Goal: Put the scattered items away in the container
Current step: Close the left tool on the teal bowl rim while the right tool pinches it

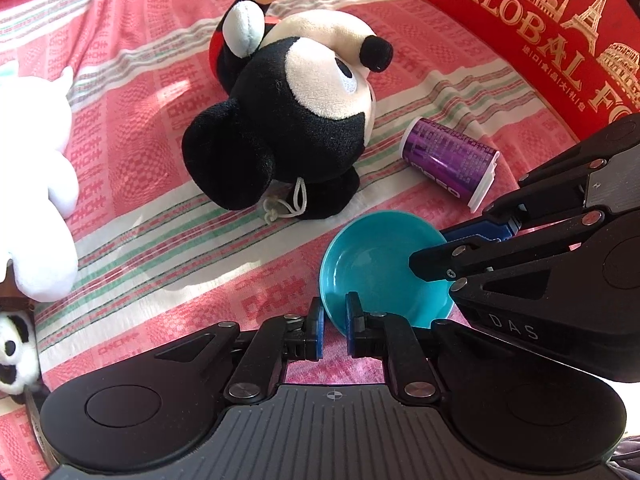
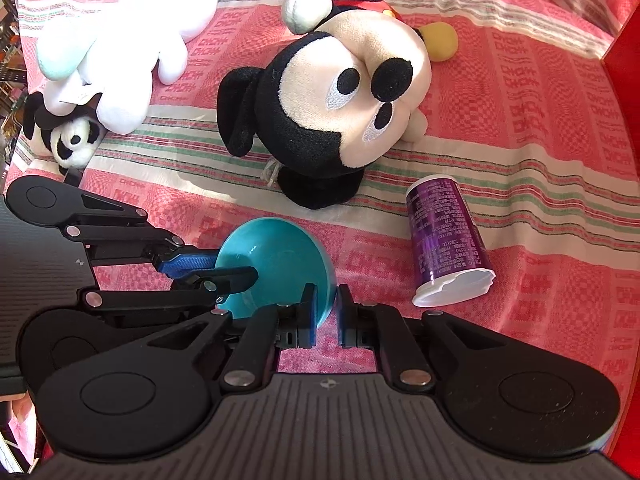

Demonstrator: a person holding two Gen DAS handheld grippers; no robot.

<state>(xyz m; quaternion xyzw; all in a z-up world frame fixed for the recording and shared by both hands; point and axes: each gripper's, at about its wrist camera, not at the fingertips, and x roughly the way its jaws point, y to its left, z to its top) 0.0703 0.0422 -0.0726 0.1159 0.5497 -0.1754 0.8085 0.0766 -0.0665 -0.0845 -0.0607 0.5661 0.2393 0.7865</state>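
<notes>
Left wrist view: your left gripper (image 1: 334, 326) has its jaws narrow, clamped on the near rim of the teal bowl (image 1: 380, 264), one blue pad outside the wall and one inside. Right gripper (image 1: 430, 254) comes in from the right and pinches the rim at another spot, also drawn in tight. The bowl hangs tilted between the two, mouth toward the left camera, above the striped cloth (image 1: 140, 240).

Right wrist view: same double grip, with the right gripper (image 2: 326, 314) on the rim's near edge and the left gripper (image 2: 224, 270) entering from the left.

Risks, as judged:
- Two rigid grips on one thin rim. If your hands drift apart or twist unequally, the bowl may pop from one pair of pads.
- Smooth glazed-looking wall; a shallow bite could slip during the carry.

Beyond the bowl: purple cup (image 2: 448, 244) on its side, mouse plush (image 2: 332, 120), white plush (image 2: 116, 40), all loose on the cloth.

View differences: only the left camera shows the red box (image 1: 532, 40) face; the right camera shows just a red edge, yet shows the panda (image 2: 72, 144) whole.
</notes>
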